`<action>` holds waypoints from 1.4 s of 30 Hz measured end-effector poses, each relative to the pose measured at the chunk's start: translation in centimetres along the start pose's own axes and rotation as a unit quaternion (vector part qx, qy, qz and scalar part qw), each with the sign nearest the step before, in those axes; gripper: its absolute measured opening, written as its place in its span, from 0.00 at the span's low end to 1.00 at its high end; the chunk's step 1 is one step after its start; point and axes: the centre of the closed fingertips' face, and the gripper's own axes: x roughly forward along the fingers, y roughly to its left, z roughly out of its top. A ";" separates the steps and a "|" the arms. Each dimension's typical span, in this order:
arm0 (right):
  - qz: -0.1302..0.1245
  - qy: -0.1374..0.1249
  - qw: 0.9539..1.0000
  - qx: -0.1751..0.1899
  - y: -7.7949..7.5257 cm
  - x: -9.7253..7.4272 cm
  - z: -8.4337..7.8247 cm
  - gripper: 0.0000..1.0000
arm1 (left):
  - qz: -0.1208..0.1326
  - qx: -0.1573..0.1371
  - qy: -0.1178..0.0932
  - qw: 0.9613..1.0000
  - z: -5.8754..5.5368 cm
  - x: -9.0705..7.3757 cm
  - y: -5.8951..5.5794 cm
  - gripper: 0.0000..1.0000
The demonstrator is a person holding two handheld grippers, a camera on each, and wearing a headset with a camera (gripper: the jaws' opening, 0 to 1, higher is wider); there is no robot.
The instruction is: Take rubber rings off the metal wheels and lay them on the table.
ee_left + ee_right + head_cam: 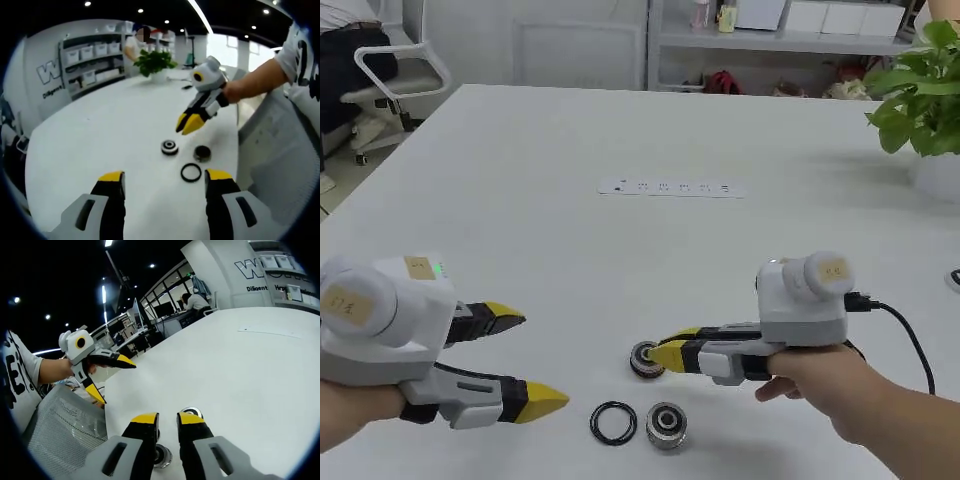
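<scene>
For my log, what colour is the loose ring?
Black; the ring shows best in the head view.

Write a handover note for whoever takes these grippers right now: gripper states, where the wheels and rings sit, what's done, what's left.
Left gripper: open and empty, at the near left of the table, apart from the parts.
Right gripper: jaws nearly together with nothing between them, tips next to the ringed wheel.
Loose rubber ring: flat on the table, beside the bare wheel.
Done: one ring is off and laid down.
Left: pull the ring off the ringed wheel and lay it on the table.
</scene>
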 end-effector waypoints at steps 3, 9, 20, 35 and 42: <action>-0.005 -0.003 1.000 -0.001 -0.3 -0.2 0.2 0.12 | 0.000 0.001 -0.002 1.000 0.4 0.2 0.3 0.65; -0.010 -0.005 1.000 -0.004 -0.6 -0.3 0.3 0.13 | -0.001 0.005 -0.004 1.000 0.9 0.7 0.5 0.65; -0.018 -0.005 1.000 -0.014 -1.0 -0.4 0.5 0.15 | 0.000 0.008 -0.008 1.000 1.6 1.3 1.1 0.64; -0.032 0.005 0.999 -0.032 -1.9 -0.9 0.0 0.18 | -0.004 0.015 0.002 1.000 1.6 2.9 1.3 0.63; -0.038 0.010 0.998 -0.040 -2.3 -1.0 -0.4 0.19 | -0.007 0.011 0.005 1.000 1.6 3.7 1.5 0.62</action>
